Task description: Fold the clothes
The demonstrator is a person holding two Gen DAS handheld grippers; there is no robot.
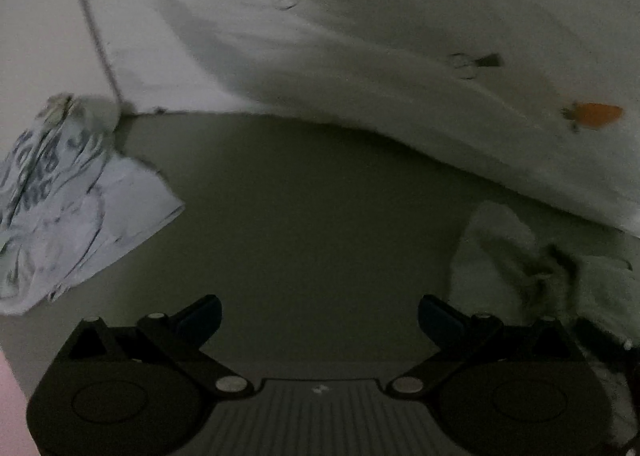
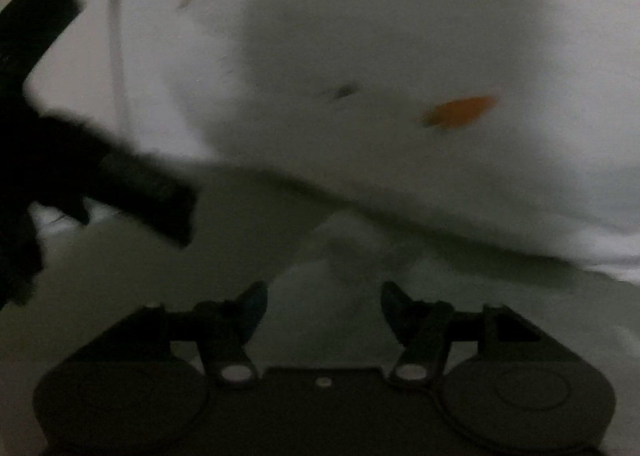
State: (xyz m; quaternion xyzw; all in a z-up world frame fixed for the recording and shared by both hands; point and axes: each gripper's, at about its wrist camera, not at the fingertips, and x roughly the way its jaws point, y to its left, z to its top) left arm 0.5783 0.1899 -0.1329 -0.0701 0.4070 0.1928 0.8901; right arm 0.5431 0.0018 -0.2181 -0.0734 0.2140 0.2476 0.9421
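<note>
Shirt (image 1: 360, 36) fills the top of the left wrist view, white cloth with an orange mark (image 1: 596, 115) and small buttons, its lower edge curving above the grey table (image 1: 300, 216). Left gripper (image 1: 319, 314) sits low over bare table, fingers spread wide, nothing between them. Off to its left lies a crumpled printed cloth (image 1: 68, 208), well apart from the fingers. To the right, a bunched white fold (image 1: 520, 256) rests on the table just beside the right finger.

Over to the right wrist view, and it's blurry: the shirt (image 2: 380, 36) looms large, orange mark (image 2: 460, 111) showing. Right gripper (image 2: 324, 308) has its fingers apart, with a pale lump of cloth (image 2: 348, 252) just ahead of the gap; whether it touches them I cannot tell. A dark shape (image 2: 80, 160), likely the other gripper, crosses at left.
</note>
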